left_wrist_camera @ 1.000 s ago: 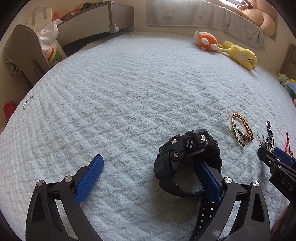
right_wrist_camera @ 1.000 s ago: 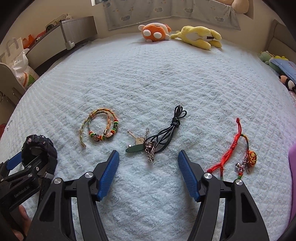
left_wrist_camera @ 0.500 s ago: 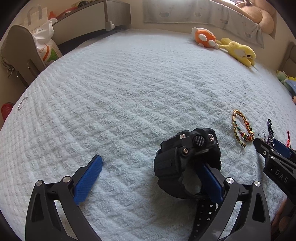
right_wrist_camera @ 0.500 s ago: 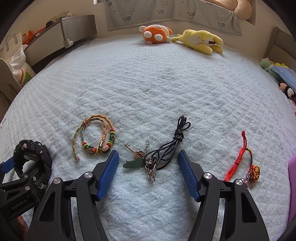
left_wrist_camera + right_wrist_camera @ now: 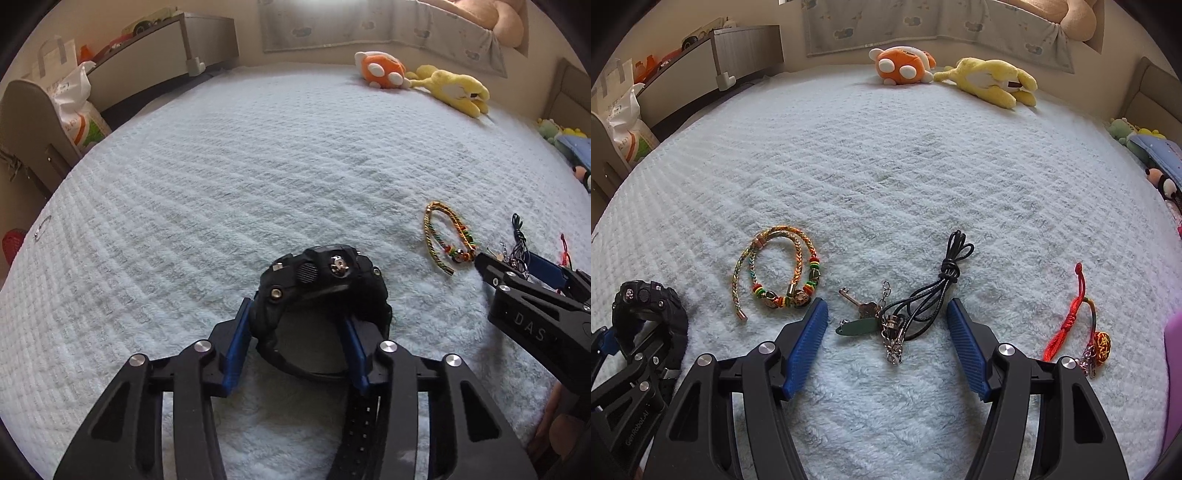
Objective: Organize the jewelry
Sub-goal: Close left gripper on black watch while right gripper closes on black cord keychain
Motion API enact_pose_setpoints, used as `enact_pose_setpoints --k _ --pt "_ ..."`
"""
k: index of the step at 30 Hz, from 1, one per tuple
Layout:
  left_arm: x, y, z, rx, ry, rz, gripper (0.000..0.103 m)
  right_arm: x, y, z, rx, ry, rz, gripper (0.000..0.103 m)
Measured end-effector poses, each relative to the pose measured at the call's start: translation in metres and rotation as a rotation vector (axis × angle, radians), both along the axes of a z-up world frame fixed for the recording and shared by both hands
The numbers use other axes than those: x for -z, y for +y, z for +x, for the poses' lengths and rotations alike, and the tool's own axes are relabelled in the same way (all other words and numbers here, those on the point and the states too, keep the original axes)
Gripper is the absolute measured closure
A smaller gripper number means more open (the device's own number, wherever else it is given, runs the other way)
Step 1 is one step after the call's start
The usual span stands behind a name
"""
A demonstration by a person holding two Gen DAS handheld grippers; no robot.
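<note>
A chunky black watch (image 5: 317, 280) lies on its side on the pale blue bedspread (image 5: 258, 177). My left gripper (image 5: 295, 314) is closing around the watch's left half. Its left pad (image 5: 238, 339) sits against the outside of the case and its right pad (image 5: 352, 347) is inside the strap loop, with a gap still showing. My right gripper (image 5: 888, 314) stands open over a key ring (image 5: 864, 321) tied to a black cord (image 5: 947, 277), touching neither. A braided bead bracelet (image 5: 783, 273) lies to its left and a red cord charm (image 5: 1078, 321) to its right.
Orange (image 5: 905, 66) and yellow (image 5: 993, 85) plush toys lie at the far edge of the bed. More plush toys (image 5: 1145, 144) line the right side. A cabinet (image 5: 166, 51) and a white bag (image 5: 74, 107) stand beyond the left edge.
The left gripper's jaws have come in from wide open onto the watch, the left finger swinging across to its outer side. The right gripper has edged nearer the key ring, still open.
</note>
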State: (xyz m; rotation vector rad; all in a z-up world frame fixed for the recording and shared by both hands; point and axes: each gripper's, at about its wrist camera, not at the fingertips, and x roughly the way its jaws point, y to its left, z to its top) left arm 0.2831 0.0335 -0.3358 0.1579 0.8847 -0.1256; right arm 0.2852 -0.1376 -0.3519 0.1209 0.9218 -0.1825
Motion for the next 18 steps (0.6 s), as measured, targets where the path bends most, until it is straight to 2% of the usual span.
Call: enact_pose_setpoints --k 5,7,8,10,12,13,14,18 --pt "-0.002 0.009 0.003 -0.009 0.028 -0.055 0.061 -0.002 -0.002 -0.004 -0.001 -0.005 0.019 0.045" --pt "-0.004 0.012 0.004 -0.008 0.036 -0.071 0.062 -0.003 -0.003 -0.007 -0.003 -0.013 0.026 0.058" --pt "-0.005 0.014 0.004 -0.009 0.040 -0.081 0.063 -0.004 -0.002 -0.008 -0.005 -0.015 0.026 0.061" --pt "-0.008 0.018 0.002 -0.012 0.043 -0.102 0.066 -0.007 -0.003 -0.011 -0.004 -0.016 0.033 0.075" --pt "-0.011 0.022 0.000 -0.015 0.044 -0.115 0.068 -0.010 -0.005 -0.013 -0.008 -0.017 0.055 0.081" --pt "-0.012 0.022 -0.001 -0.015 0.046 -0.119 0.069 -0.011 -0.005 -0.015 -0.009 -0.018 0.061 0.089" --pt "-0.013 0.023 -0.002 -0.014 0.048 -0.122 0.070 -0.013 -0.006 -0.016 -0.008 -0.016 0.063 0.093" --pt "-0.015 0.024 -0.003 -0.012 0.052 -0.131 0.071 -0.019 -0.006 -0.023 -0.012 -0.016 0.069 0.093"
